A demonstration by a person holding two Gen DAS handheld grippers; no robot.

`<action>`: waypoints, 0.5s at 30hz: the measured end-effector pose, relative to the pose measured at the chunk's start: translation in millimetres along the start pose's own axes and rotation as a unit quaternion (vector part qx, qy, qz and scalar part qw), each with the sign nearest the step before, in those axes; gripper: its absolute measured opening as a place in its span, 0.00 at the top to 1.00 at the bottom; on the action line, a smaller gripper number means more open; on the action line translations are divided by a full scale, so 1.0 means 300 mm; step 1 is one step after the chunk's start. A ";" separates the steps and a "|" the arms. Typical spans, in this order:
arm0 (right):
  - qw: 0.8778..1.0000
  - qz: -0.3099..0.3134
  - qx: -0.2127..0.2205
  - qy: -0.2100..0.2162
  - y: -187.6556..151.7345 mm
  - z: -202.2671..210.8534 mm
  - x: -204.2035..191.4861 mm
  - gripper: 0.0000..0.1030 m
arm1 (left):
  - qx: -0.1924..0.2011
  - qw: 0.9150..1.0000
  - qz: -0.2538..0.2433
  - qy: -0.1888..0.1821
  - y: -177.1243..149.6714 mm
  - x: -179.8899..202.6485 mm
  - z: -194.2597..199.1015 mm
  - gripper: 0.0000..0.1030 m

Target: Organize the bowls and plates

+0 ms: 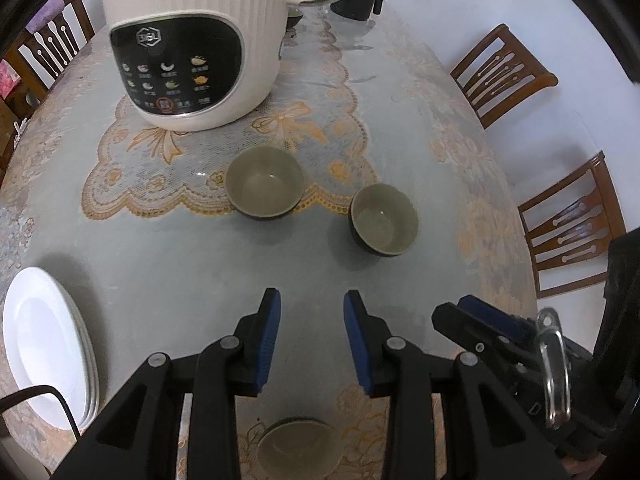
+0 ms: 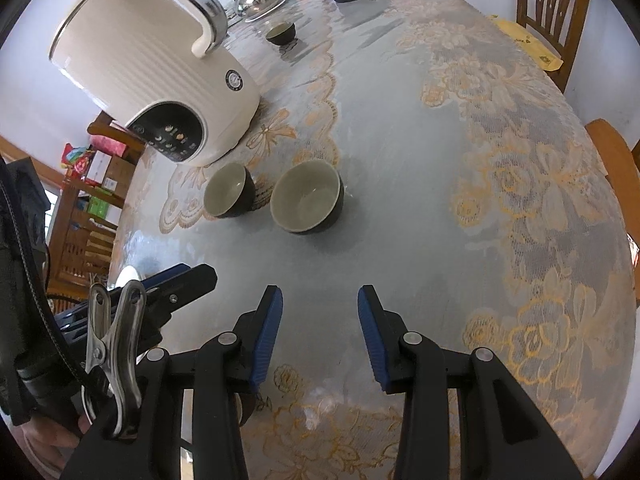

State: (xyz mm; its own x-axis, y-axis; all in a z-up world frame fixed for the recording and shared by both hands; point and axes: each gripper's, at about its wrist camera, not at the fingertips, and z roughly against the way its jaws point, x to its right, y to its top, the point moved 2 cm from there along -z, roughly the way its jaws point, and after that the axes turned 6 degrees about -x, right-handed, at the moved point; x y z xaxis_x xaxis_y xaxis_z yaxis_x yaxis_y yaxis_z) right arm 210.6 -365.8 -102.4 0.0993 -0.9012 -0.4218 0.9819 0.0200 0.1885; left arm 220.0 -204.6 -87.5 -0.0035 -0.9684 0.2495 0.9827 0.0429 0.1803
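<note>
Plainly, both tools are empty: the left hand-held gripper (image 1: pixel 311 300) and the right hand-held gripper (image 2: pixel 320 296) hover spread apart over the tabletop (image 1: pixel 168 264). Ahead of the left one sit two bowls, the nearer-left bowl (image 1: pixel 264 186) and the right bowl (image 1: pixel 384 220), apart from each other; a third bowl (image 1: pixel 298 450) lies beneath its fingers, and the stacked plates (image 1: pixel 44 356) sit far to its left. The risk, I judge, is a pinch on a thin rim slipping, or a bowl being nudged into the cream cooker (image 1: pixel 192 40) just beyond.
</note>
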 end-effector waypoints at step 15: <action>1.000 0.010 -0.003 -0.005 0.087 -0.027 0.035 0.60 | -0.014 1.000 0.004 -0.004 0.075 0.032 -0.077 0.67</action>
State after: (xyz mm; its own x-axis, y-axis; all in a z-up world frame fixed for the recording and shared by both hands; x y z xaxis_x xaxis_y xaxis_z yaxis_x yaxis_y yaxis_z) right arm 238.4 -371.3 -109.0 0.1170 -0.9045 -0.4101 0.9806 0.0397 0.1922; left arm 246.2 -218.5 -103.1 0.0032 -0.9663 0.2575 0.9876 0.0435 0.1508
